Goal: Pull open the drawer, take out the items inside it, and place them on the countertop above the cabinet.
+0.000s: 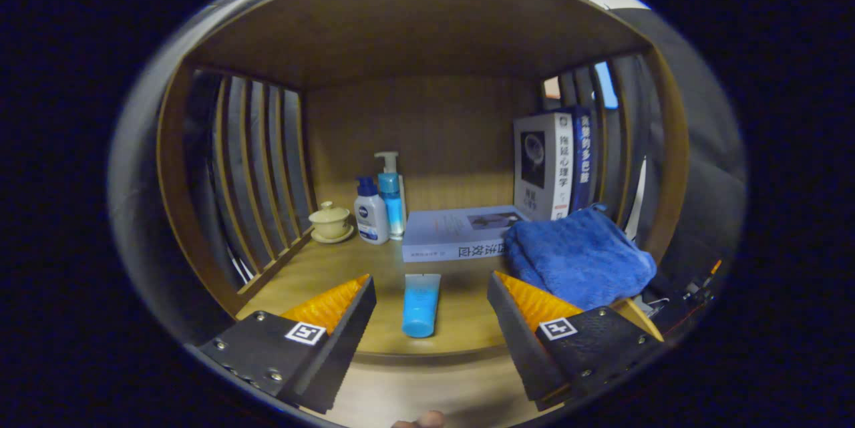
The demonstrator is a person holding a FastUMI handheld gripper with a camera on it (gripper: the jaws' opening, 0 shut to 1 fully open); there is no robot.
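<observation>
My gripper (pixel 431 311) is open, its two fingers spread wide with nothing pressed between them. A light blue tube (pixel 421 304) lies flat on the wooden countertop (pixel 320 274), in the gap between the fingertips and slightly ahead of them, cap end toward me. A folded blue towel (pixel 578 254) rests on the countertop just beyond the right finger (pixel 534 321). The front edge of the countertop curves below the tube.
The shelf has slatted side walls (pixel 257 167) and a wooden top. At the back left stand a lidded cup on a saucer (pixel 330 221) and two pump bottles (pixel 381 204). A book (pixel 461 233) lies flat mid-back; two books (pixel 554 164) stand upright at the right.
</observation>
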